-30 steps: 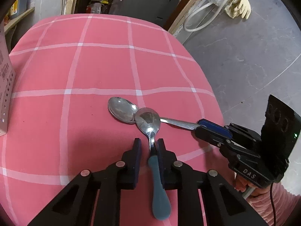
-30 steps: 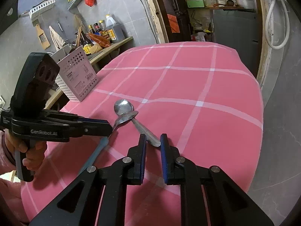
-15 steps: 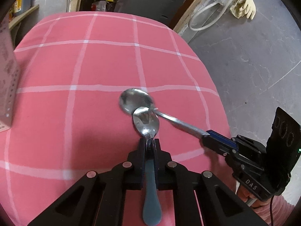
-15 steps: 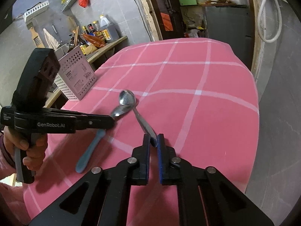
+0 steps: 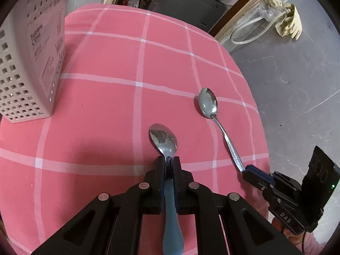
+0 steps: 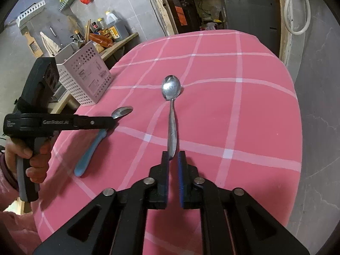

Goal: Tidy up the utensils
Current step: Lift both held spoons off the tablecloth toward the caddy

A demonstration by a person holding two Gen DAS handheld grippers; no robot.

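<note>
Pink checked cloth (image 5: 102, 110) covers the rounded table, with grey floor falling away past its right edge and cluttered shelves behind. At the upper left of the left wrist view stands a perforated white utensil holder (image 5: 31, 63). The left gripper (image 5: 169, 170) is clamped tight on the neck of the blue-handled spoon (image 5: 163, 141), its bowl jutting forward and the blue handle running back between the fingers. The right gripper (image 6: 174, 159) has only the tail end of the all-metal spoon (image 6: 171, 89) between its jaws, and those jaws are opening; a gap shows beside the handle on the blue-padded side.

That loose hold is where I'd worry. Caught so near the tip, the long metal spoon could pivot or slip out and skid toward the nearby table edge. I'd judge both spoons are bound for the holder, so the two tools could also crowd each other there.

Only the right wrist view shows the holder's open top and the hand (image 6: 31, 159) on the left tool's grip. The left wrist view alone shows how firmly the blue spoon is pinched.
</note>
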